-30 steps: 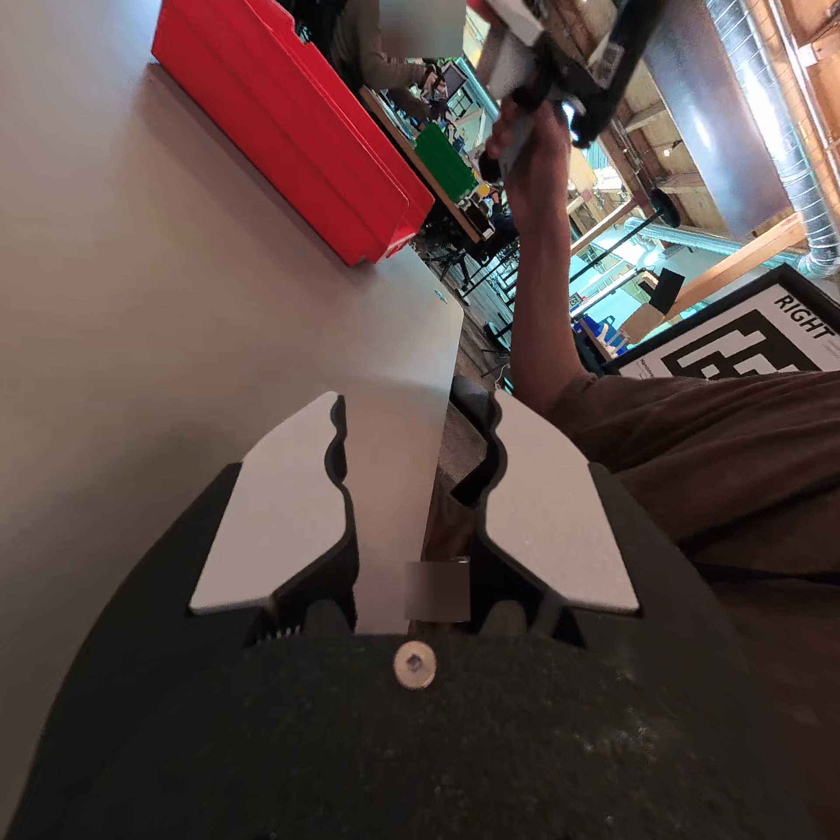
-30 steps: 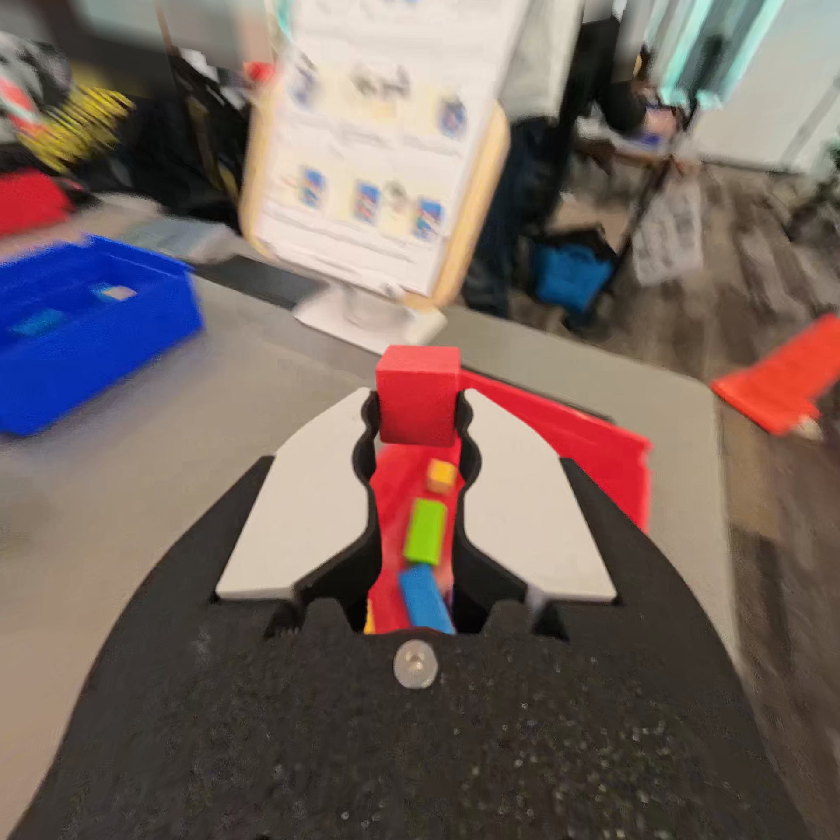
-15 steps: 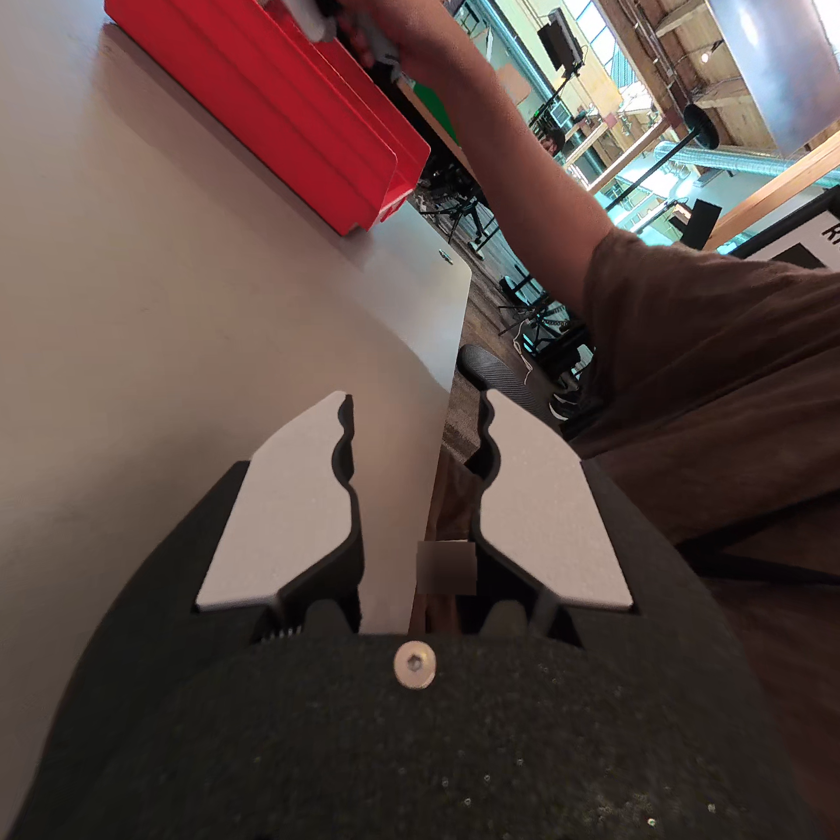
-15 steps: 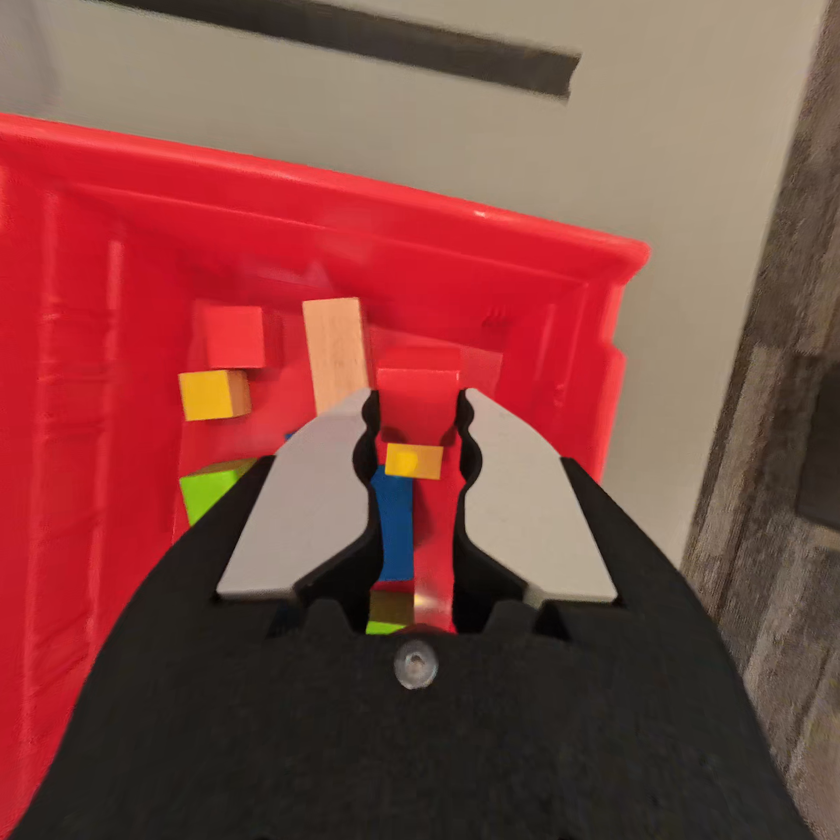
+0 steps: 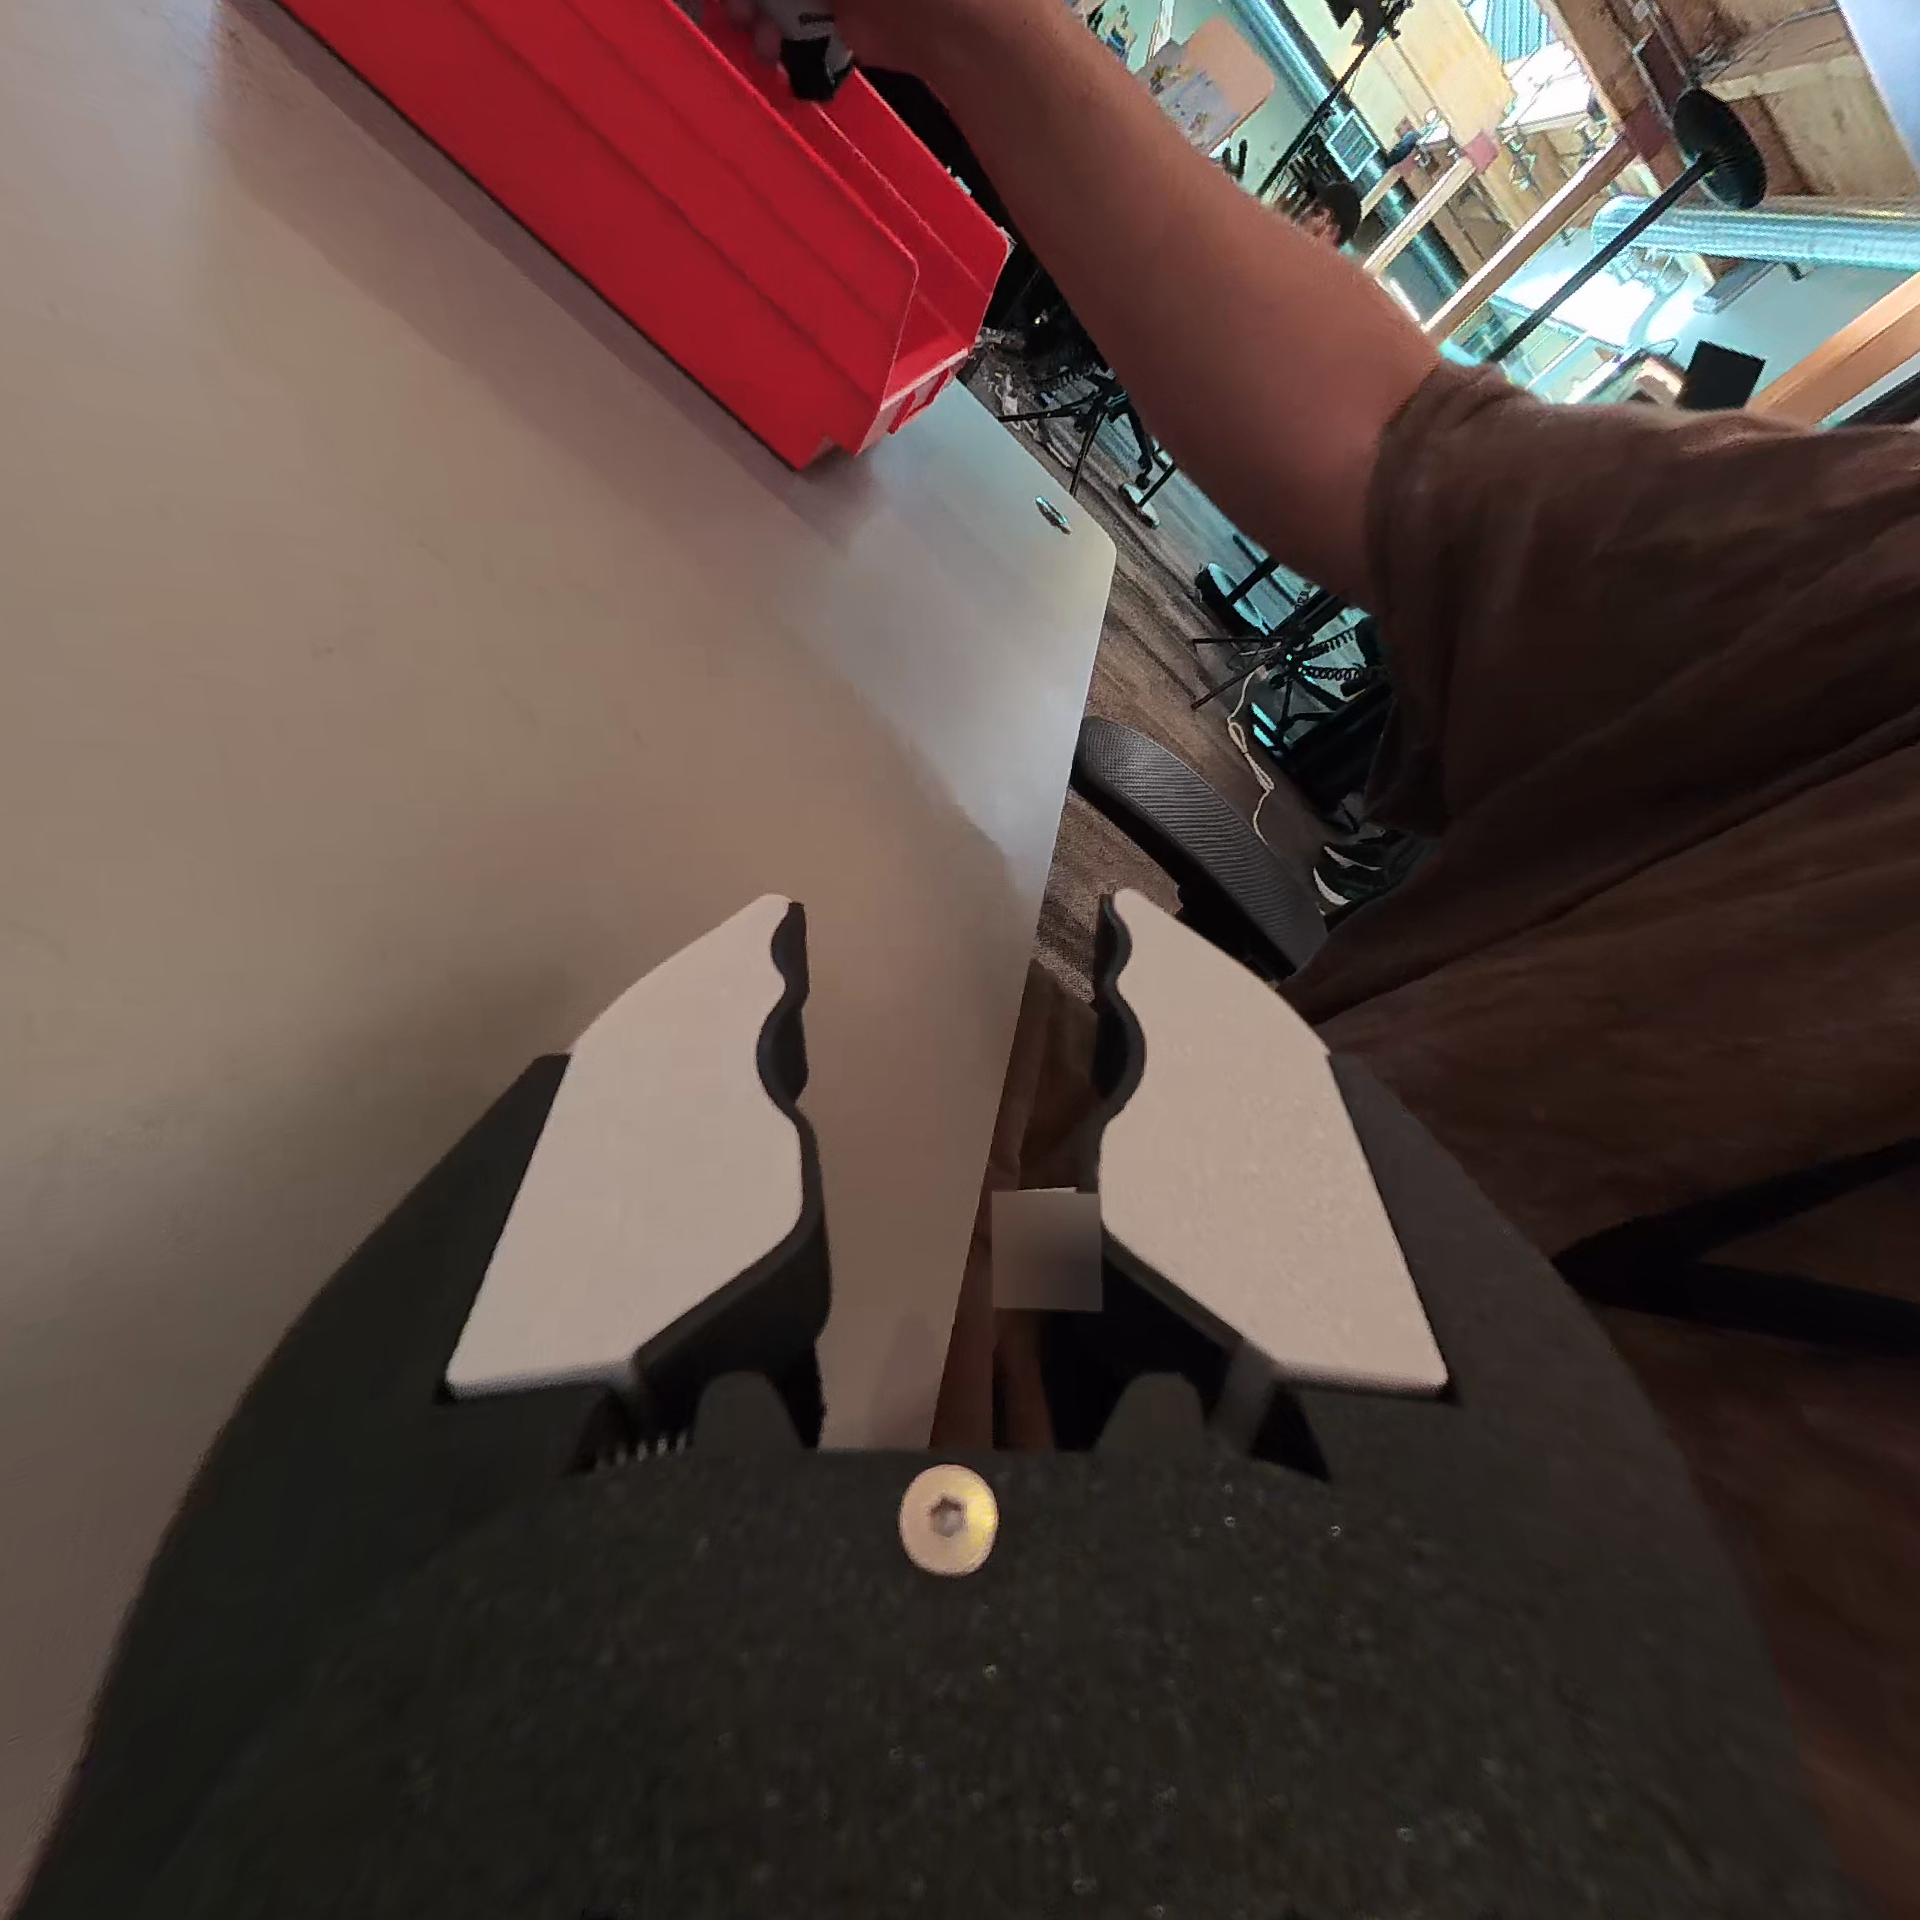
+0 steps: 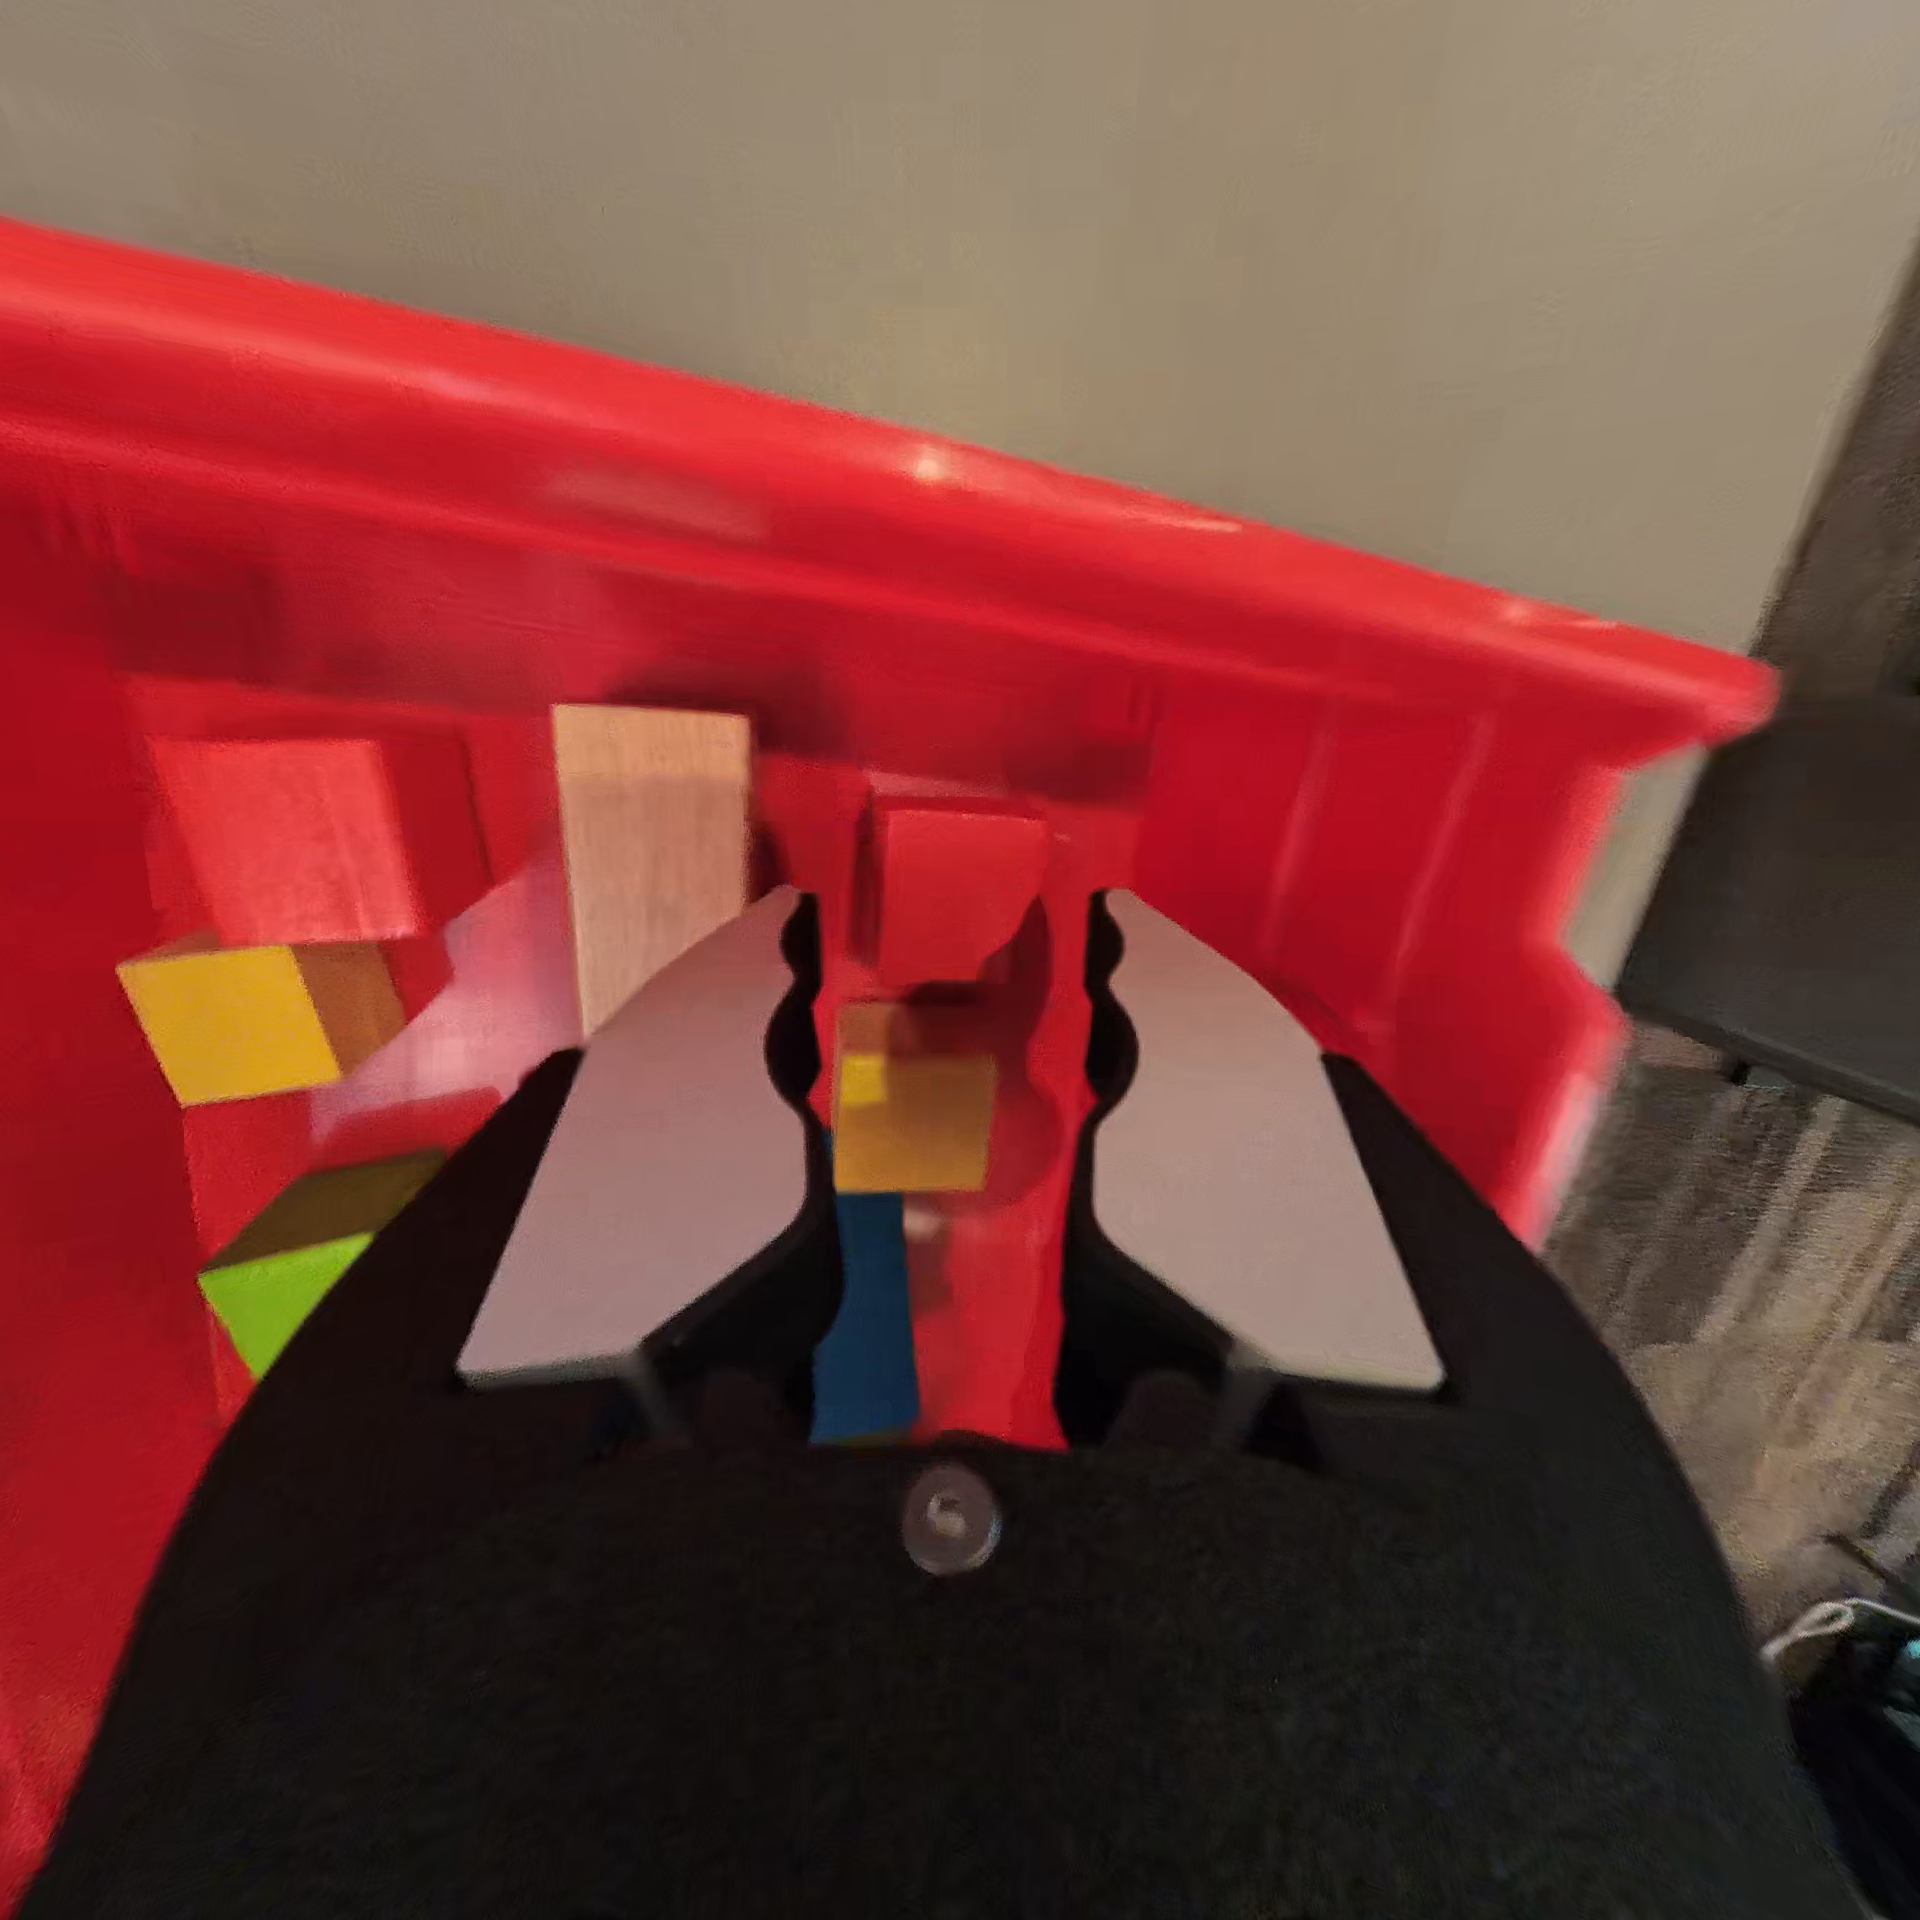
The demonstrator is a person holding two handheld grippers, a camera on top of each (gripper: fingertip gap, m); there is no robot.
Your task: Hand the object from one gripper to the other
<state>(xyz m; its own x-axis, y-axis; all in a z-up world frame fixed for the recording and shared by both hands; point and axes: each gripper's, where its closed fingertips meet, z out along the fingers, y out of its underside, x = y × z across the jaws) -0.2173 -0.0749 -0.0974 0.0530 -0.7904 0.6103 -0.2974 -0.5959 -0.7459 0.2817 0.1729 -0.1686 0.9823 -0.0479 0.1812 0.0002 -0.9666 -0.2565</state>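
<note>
1. Nearest to me, the left gripper [image 5: 951, 935] is held low over the near edge of the grey table [image 5: 364, 727]. Its jaws stand apart with nothing between them, only tabletop and floor showing through the gap.

2. A little past it is the person's brown sleeve [image 5: 1610, 727]. The bare forearm [image 5: 1195, 281] stretches away toward the red bin [image 5: 675, 208] at the far part of the table.

3. Out there, the right gripper [image 6: 951, 925] points down into the red bin [image 6: 1351, 644]. Its jaws are spread, and I see no contact between either finger and a block.

4. The red cube [image 6: 951, 894], which I take to be the task's object, sits just beyond the fingertips inside the bin. It looks tilted and free of the pads. The picture is blurred, so I cannot say whether it has landed or is still in the air.

5. Around it lie other blocks:
   - a yellow one [image 6: 914, 1122] seen between the jaws
   - a blue one [image 6: 862, 1320] nearer the camera
   - a plain wooden one [image 6: 655, 831]
   - a second red cube [image 6: 281, 842]
   - another yellow [image 6: 239, 1018]
   - a green [image 6: 281, 1288] to the left

6. My judgement is that the hand-over part looks finished and the cube is being let go into the bin. Nothing shows a grip left to make. What remains seems to be pulling the right gripper clear.
</note>
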